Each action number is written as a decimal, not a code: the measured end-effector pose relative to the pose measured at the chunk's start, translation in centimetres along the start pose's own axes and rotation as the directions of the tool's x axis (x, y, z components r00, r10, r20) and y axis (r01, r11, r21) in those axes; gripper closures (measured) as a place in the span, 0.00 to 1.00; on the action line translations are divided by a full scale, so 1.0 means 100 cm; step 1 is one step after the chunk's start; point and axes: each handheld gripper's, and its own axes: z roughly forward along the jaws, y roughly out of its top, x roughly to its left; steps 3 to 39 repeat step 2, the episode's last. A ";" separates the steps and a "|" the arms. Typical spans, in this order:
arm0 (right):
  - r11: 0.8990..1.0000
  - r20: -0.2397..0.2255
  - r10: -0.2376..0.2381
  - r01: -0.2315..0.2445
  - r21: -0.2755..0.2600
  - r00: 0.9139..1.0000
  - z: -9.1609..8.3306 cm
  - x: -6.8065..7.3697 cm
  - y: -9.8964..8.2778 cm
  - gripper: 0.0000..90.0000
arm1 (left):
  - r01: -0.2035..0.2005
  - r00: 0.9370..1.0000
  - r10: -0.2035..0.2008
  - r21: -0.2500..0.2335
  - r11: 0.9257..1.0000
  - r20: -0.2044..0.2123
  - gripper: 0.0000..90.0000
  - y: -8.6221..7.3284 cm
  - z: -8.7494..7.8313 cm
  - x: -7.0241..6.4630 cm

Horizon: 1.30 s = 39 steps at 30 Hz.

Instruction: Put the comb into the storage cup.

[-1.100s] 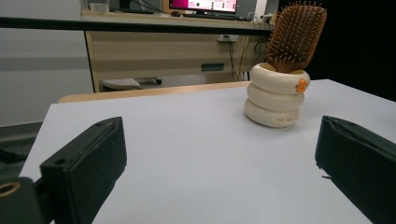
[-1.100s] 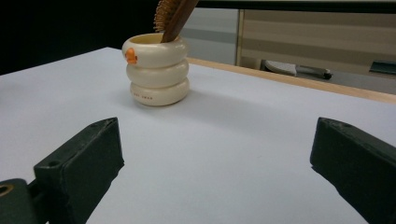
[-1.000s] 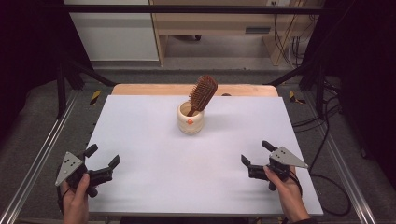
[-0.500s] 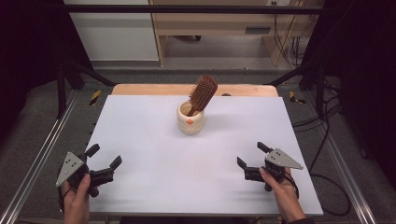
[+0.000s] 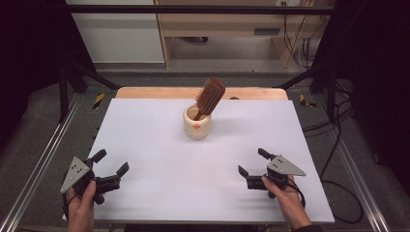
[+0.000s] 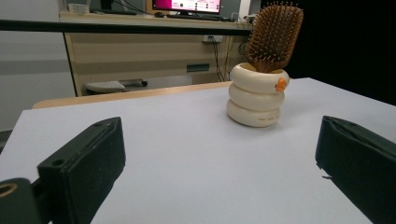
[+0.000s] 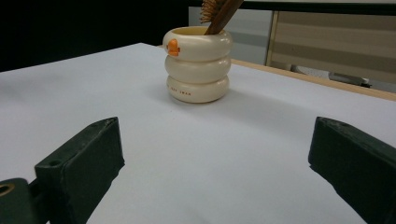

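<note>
Right gripper shifted inward; left gripper unmoved; both fingers released. Cup print unreadable; hairbrush inside.

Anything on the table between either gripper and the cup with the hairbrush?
Nothing visible. Bare white table lies between the left gripper and the cup, and between the right gripper and the cup. Both grippers are open, at the near edge. The hairbrush leans out of the cup, bristle head up.

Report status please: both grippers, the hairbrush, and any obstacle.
Left gripper and right gripper open, empty, near table edge. Hairbrush leaning in cream cup, untouched. White table between, no obstacle.
</note>
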 end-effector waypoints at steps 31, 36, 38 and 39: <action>1.000 0.002 -0.003 0.003 0.002 1.000 0.001 0.000 0.000 0.04 | -0.002 1.000 0.002 0.000 1.000 0.001 0.02 0.000 0.000 0.000; 1.000 0.002 -0.003 0.003 0.002 1.000 0.001 0.000 0.000 0.04 | -0.002 1.000 0.002 0.000 1.000 0.001 0.02 0.000 0.000 0.000; 1.000 0.002 -0.003 0.003 0.002 1.000 0.001 0.000 0.000 0.04 | -0.002 1.000 0.002 0.000 1.000 0.001 0.02 0.000 0.000 0.000; 1.000 0.002 -0.003 0.003 0.002 1.000 0.001 0.000 0.000 0.04 | -0.002 1.000 0.002 0.000 1.000 0.001 0.02 0.000 0.000 0.000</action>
